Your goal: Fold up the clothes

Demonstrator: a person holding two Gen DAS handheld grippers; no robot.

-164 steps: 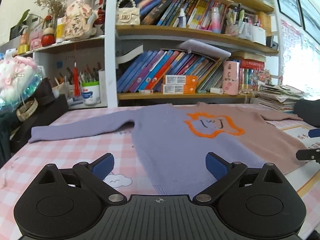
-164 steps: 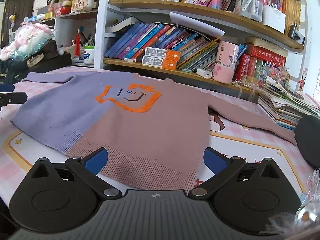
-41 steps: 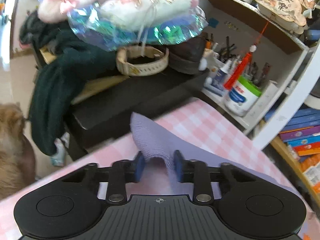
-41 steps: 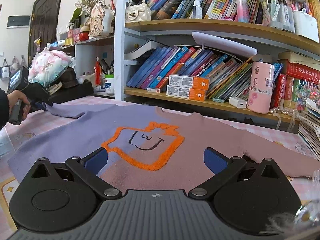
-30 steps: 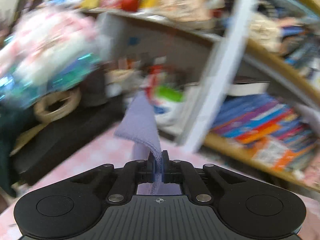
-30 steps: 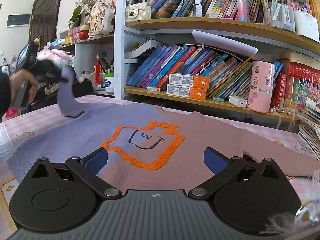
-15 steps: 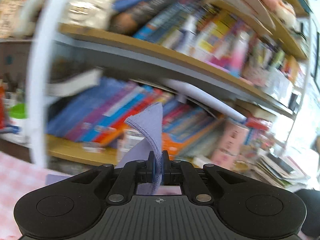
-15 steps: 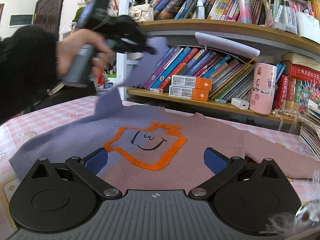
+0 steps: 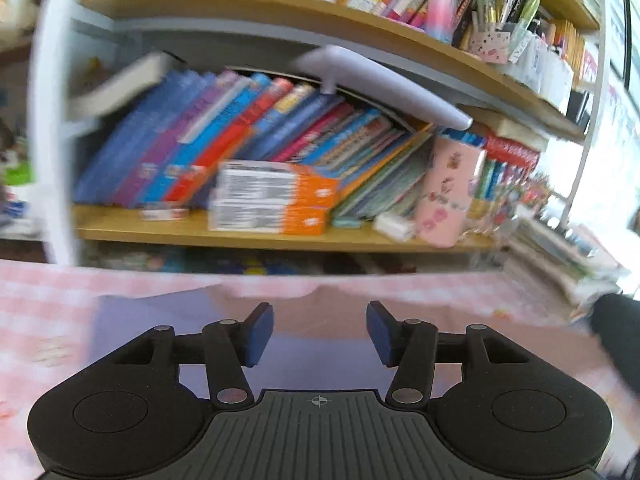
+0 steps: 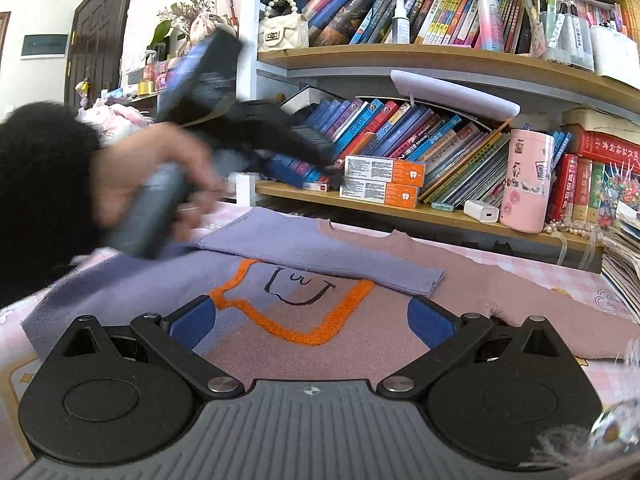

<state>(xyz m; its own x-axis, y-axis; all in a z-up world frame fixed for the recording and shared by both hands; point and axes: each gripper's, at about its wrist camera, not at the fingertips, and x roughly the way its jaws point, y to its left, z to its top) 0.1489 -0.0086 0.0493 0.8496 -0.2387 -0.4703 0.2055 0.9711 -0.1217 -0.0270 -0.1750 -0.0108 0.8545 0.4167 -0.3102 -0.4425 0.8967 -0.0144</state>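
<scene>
Purple sleeve [image 10: 320,258] lies across sweater [image 10: 460,280] — left gripper [image 9: 319,330] apparently empty.

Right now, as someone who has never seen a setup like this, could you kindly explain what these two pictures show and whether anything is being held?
No robot here: a person holds a tool in each hand, and each tool carries a wide-angle camera looking along its two fingers. One picture is from the left hand-held gripper, the other from the right hand-held gripper; the black shapes at the bottom are the tools themselves. The right view also shows the person's left hand gripping its tool, blurred by motion. On the pink checked tablecloth lies a sweater, purple and dusty pink with an orange outlined face. Its purple sleeve lies folded across the chest. Both grippers are open and hold nothing. A bookshelf stands behind.
</scene>
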